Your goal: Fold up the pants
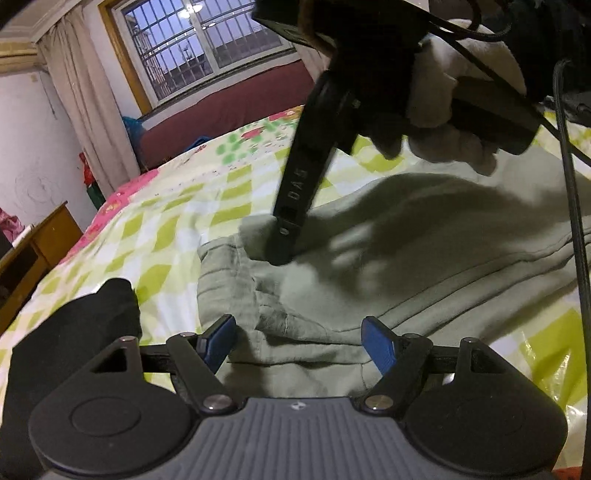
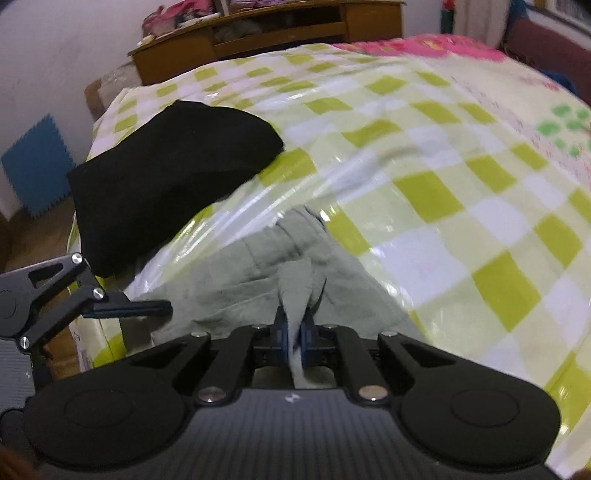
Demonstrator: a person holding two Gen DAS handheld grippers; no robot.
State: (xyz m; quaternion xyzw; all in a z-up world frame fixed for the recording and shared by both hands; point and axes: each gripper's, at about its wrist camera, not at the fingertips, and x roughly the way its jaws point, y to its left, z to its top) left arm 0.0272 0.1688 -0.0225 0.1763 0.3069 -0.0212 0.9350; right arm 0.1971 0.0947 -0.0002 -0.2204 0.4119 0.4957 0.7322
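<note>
The right tongs are pinched tight on a fold of the pants, a ridge of grey-green cloth standing up between the two blue pads. In the left wrist view the same right tongs come down from above with their black tip pressed into the cloth near the waistband, held by a hand in a white glove with a black cable trailing past it. The left tongs stand wide apart, nothing between their blue pads, hovering just over the near edge of the pants; in the right wrist view the left tongs show at the left edge, beside the cloth. The pants lie spread on the bed, on a glossy sheet of green and white checks with pink flowers along its far edge. A black piece of clothing lies on the bed just beside the pants, towards the bed's edge. Beyond the bed stand a wooden desk, a barred window with a curtain, and a blue foam mat on the floor.
</note>
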